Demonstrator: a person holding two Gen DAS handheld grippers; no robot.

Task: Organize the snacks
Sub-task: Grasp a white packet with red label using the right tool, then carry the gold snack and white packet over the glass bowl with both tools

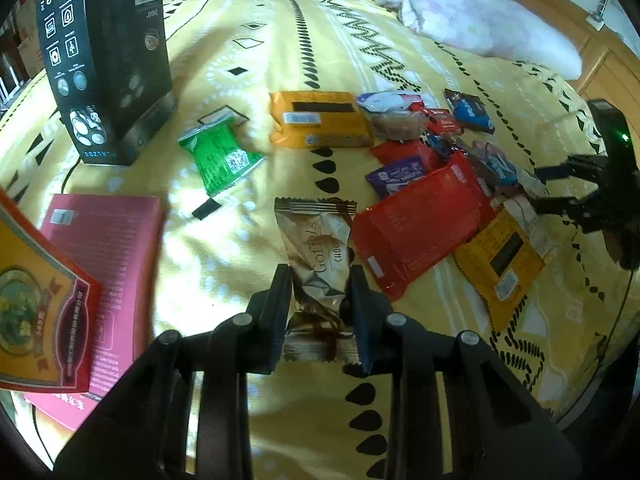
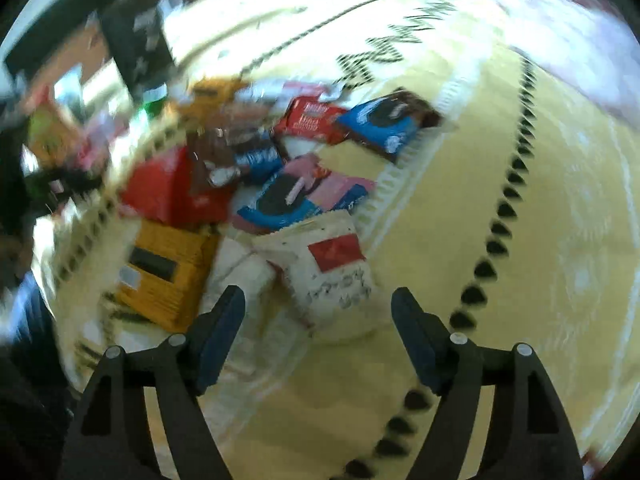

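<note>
My left gripper (image 1: pixel 320 276) is shut on a gold chocolate wafer packet (image 1: pixel 320 264) and holds it above the yellow bedspread (image 1: pixel 224 248). A pile of snack packets lies to its right: a big red packet (image 1: pixel 416 228), an orange packet (image 1: pixel 500 264), a purple one (image 1: pixel 396 176). A green packet (image 1: pixel 220 156) and an orange packet (image 1: pixel 316 120) lie farther off. My right gripper (image 2: pixel 320 300) is open and empty, just short of a white packet with a red label (image 2: pixel 332 268). The right wrist view is blurred. Oreo packets (image 2: pixel 384 124) lie beyond.
A tall black box (image 1: pixel 108 60) stands at the far left. A pink box (image 1: pixel 108 264) and a red-and-gold box (image 1: pixel 36 304) lie at the near left. A white-pink pillow (image 1: pixel 480 20) lies at the far right. The right gripper shows at the right edge (image 1: pixel 600 192).
</note>
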